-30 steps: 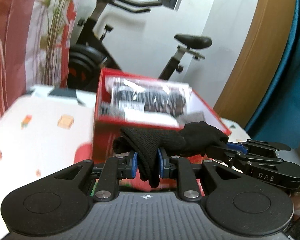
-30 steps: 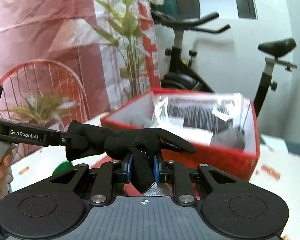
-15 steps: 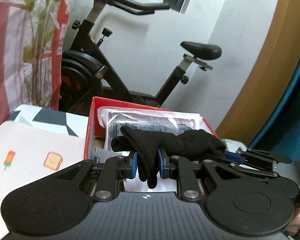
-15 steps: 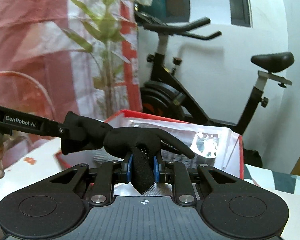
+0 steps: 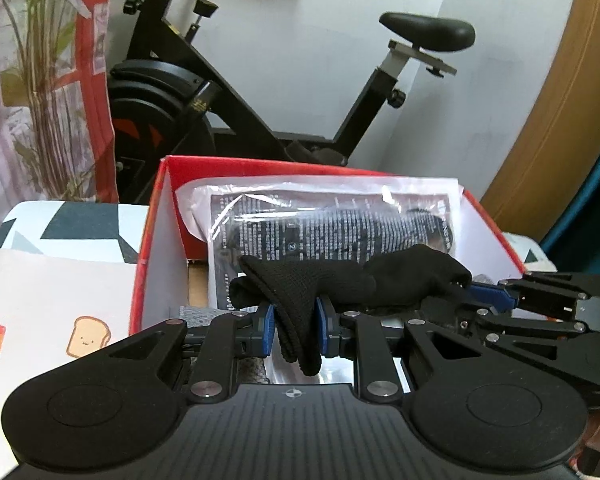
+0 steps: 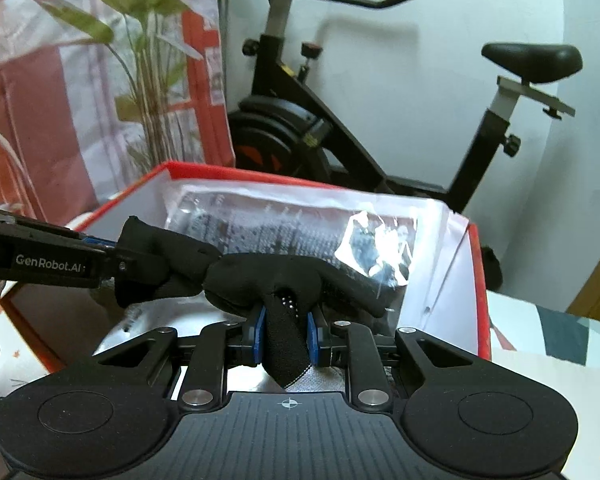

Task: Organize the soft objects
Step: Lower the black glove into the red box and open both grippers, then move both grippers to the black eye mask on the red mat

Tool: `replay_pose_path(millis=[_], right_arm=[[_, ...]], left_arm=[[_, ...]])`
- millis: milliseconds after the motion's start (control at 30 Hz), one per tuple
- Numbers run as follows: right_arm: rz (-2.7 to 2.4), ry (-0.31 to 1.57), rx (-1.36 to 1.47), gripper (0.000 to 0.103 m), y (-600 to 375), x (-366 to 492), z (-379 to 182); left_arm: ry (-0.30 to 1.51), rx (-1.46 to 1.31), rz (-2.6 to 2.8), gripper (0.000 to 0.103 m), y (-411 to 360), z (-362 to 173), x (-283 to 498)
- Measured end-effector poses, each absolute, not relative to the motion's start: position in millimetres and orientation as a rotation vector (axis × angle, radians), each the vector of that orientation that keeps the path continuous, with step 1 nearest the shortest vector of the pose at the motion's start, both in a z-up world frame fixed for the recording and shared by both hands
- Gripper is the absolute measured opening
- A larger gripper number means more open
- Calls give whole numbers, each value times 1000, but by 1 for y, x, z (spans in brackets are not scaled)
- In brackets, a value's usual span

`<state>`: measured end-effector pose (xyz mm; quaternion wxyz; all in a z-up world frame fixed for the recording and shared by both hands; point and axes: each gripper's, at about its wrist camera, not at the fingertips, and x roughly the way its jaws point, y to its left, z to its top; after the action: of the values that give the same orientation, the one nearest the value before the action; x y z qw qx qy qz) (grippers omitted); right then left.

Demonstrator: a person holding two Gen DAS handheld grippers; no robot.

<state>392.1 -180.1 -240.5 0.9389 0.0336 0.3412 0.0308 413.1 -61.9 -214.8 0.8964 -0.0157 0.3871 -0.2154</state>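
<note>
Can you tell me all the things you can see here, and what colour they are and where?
black cloth: one, black, stretched between both grippers above the box
box: one, red outside, white inside, on the table
plastic packet: one, clear with black print, inside the box
exercise bike: one, black, behind the box
plant: one, green, left of the bike
tablecloth: one, white with toast and ice-lolly pictures, under the box
left gripper: one, black with blue fingers, shut on the cloth
right gripper: one, black with blue fingers, shut on the cloth
</note>
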Motion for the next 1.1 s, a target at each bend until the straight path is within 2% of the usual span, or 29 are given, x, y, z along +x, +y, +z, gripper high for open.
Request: replay_pose_path(millis=[100, 167, 233, 367, 433, 467, 533, 633, 667, 733, 1100], right_arm=[[48, 717, 70, 21, -181, 395, -245], [36, 721, 58, 23, -180, 395, -246], [29, 719, 54, 27, -180, 395, -246], [7, 708, 46, 31, -182, 392, -244], [-10, 696, 44, 41, -183, 389, -241], [-18, 688, 45, 44, -185, 387, -240], [-48, 661, 37, 62, -186, 380, -235], [-90, 621, 31, 79, -188, 370, -226], [-92, 605, 32, 83, -189, 366, -223], [-107, 569, 34, 101, -190, 358, -217], [-143, 399, 123, 103, -190, 300, -202]], left_arm=[[807, -3, -453, 23, -66, -218, 416], [801, 11, -460, 29, -69, -220, 416], [798, 17, -462, 43, -70, -222, 416], [782, 30, -451, 53, -68, -223, 414], [771, 27, -439, 69, -66, -218, 412], [764, 21, -435, 74, -64, -216, 410], [740, 14, -419, 88, -61, -209, 407], [696, 20, -399, 99, -58, -198, 399], [682, 19, -396, 100, -57, -194, 396], [661, 18, -396, 103, -55, -187, 390], [536, 107, -335, 103, -38, -167, 335]])
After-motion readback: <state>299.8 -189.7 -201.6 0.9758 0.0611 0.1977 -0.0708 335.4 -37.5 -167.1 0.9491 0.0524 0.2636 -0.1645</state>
